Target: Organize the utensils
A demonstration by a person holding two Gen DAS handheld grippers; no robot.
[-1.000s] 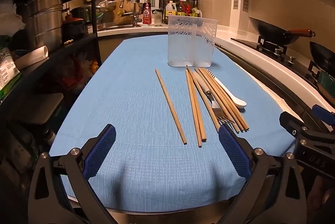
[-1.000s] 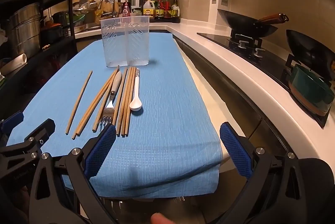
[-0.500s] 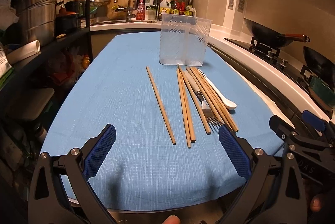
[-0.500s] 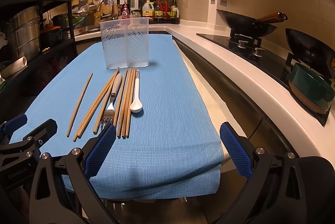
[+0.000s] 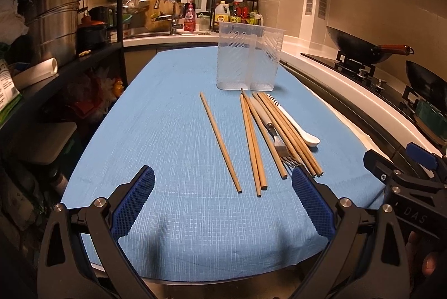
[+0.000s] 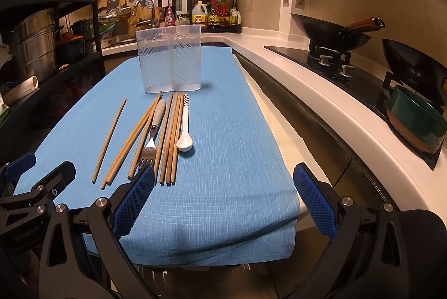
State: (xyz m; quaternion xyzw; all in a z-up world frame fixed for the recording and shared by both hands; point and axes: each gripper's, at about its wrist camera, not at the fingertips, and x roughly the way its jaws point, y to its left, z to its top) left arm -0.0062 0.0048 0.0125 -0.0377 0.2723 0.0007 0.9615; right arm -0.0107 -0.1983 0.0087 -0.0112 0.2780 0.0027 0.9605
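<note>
Blue-clothed bench point(image 5: 167, 131): both jaws gape empty; pinch one chopstick point(image 5: 219, 141) mid-shaft, lift toward holder point(image 5: 248, 61).

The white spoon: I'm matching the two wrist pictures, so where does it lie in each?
Left wrist view: white spoon lies right of centre, rightmost of the utensils.
Right wrist view: white spoon lies left of centre, again rightmost of the row.
Shared landmark: the clear utensil holder behind the row.
</note>
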